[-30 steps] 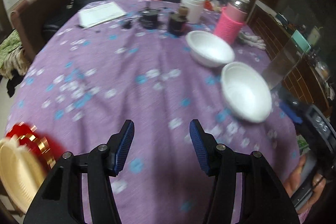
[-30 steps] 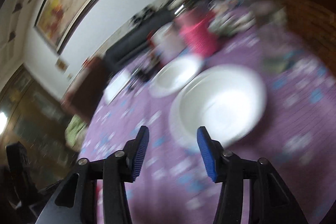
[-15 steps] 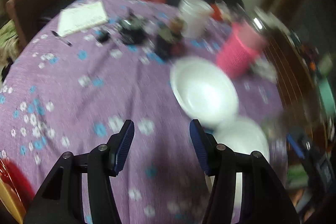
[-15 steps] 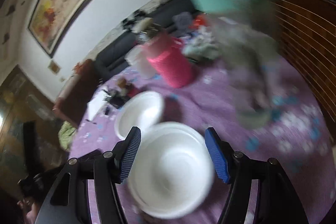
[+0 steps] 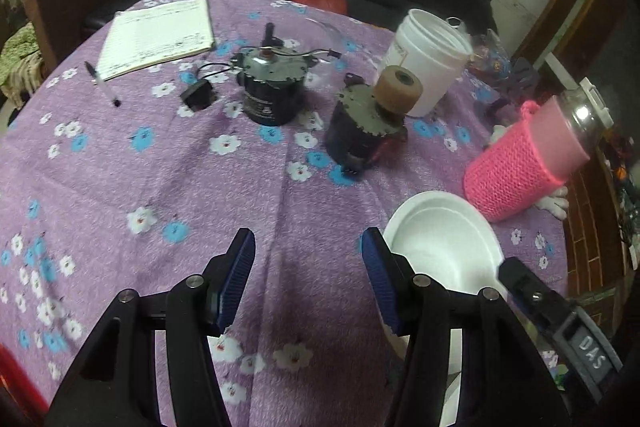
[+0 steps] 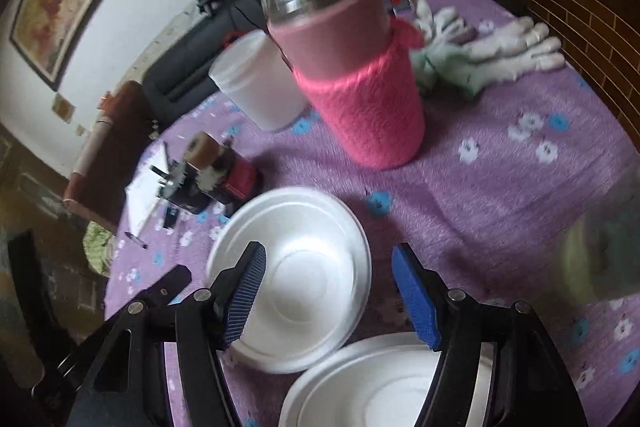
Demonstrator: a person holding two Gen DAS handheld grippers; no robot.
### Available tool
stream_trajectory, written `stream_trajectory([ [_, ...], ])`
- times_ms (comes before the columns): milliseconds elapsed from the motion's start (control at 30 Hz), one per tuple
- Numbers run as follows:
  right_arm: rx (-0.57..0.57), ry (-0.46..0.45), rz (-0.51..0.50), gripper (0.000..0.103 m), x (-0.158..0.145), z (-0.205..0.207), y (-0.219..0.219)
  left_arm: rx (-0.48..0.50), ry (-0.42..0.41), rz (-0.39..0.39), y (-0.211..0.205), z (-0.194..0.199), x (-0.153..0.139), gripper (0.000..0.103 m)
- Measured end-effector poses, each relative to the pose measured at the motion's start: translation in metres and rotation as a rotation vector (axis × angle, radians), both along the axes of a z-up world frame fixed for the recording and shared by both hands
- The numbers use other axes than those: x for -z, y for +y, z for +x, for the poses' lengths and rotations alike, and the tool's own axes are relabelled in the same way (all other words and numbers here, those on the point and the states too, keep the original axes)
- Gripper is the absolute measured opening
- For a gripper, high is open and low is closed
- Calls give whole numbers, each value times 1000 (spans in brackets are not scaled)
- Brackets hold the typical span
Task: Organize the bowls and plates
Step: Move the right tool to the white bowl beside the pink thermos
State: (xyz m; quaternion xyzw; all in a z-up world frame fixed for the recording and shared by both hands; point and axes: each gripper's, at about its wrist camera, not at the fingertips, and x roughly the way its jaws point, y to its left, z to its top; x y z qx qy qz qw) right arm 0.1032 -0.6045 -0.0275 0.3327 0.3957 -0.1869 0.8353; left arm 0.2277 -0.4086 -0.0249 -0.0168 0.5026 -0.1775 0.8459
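Two white foam bowls sit on the purple flowered tablecloth. In the right wrist view the far bowl lies just ahead between my right gripper's open fingers, and the near bowl lies under the gripper. In the left wrist view one white bowl shows just right of my left gripper, which is open and empty over bare cloth. The right gripper's black body shows at the lower right there.
A jar in a pink knitted sleeve stands behind the bowls, with a white plastic tub and white gloves nearby. Two small motors, a notepad and a pen lie further back. A red item shows at the lower left edge.
Both grippers have moved forward across the table. The right gripper now hovers over the two bowls, and the left has closed in beside the far bowl. Both stay open.
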Motion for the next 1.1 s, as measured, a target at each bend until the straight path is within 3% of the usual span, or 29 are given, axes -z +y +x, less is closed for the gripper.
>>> stream_trajectory([
  [167,20,14,6,68,8,6,-1,23,53,-2,-5,10,7,54],
  [333,-12,-15,111,68,17,2,-7,25,67,-36,-1,13,0,54],
  [467,-25,-41,93,68,9,0,-6,39,72,-105,1,13,-10,55],
  [733,-15,-89,59,68,-10,-9,-14,119,144,-106,-25,12,5,57],
  [1100,-59,59,180,68,38,14,-20,153,261,-60,-42,10,34,57],
])
